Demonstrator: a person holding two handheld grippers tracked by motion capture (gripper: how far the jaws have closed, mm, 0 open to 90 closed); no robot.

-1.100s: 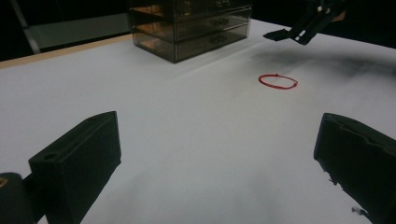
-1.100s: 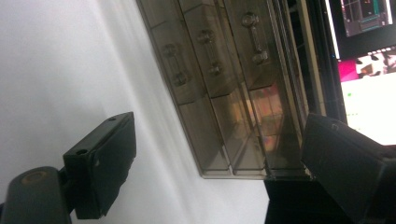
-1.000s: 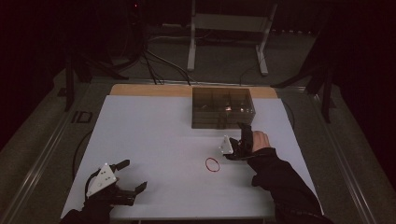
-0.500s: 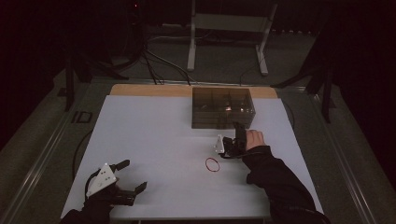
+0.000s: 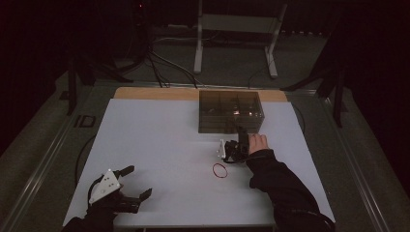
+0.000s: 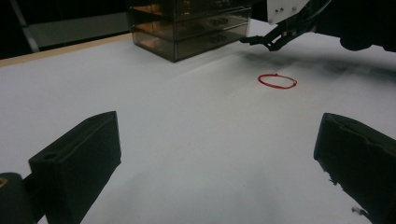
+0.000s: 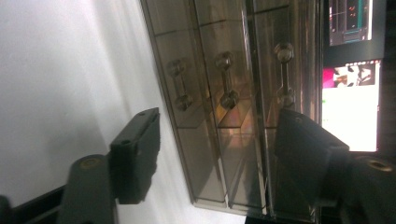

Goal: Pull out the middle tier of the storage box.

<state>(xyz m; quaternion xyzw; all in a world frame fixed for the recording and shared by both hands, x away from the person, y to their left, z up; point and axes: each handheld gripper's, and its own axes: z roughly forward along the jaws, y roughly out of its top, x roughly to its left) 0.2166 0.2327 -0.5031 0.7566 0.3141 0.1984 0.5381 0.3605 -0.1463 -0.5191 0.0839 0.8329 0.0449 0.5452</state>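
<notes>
Right gripper (image 5: 238, 137) faces the drawer box (image 5: 231, 111), jaws half apart and just been closing, nothing between. Left gripper (image 5: 138, 182) rests wide on the tabletop (image 5: 159, 140), red band (image 5: 220, 169) nearby.

High view: dim overall, room bkgd near black; the white table (image 5: 159, 145) is the brightest area, evenly lit, no hard shadows. Detail soft, grainy, low res.

Left gripper view: table brighter, bit washed out toward top right; soft grey shadow on the table at the far right. Near jaws dark, blurry at edges, out of focus.

Right gripper view: white glare at left from the table; warm reflections on the smoky clear drawer box (image 7: 224, 93); bright monitor (image 7: 350, 102) at right blown out. Jaws dark, soft.
</notes>
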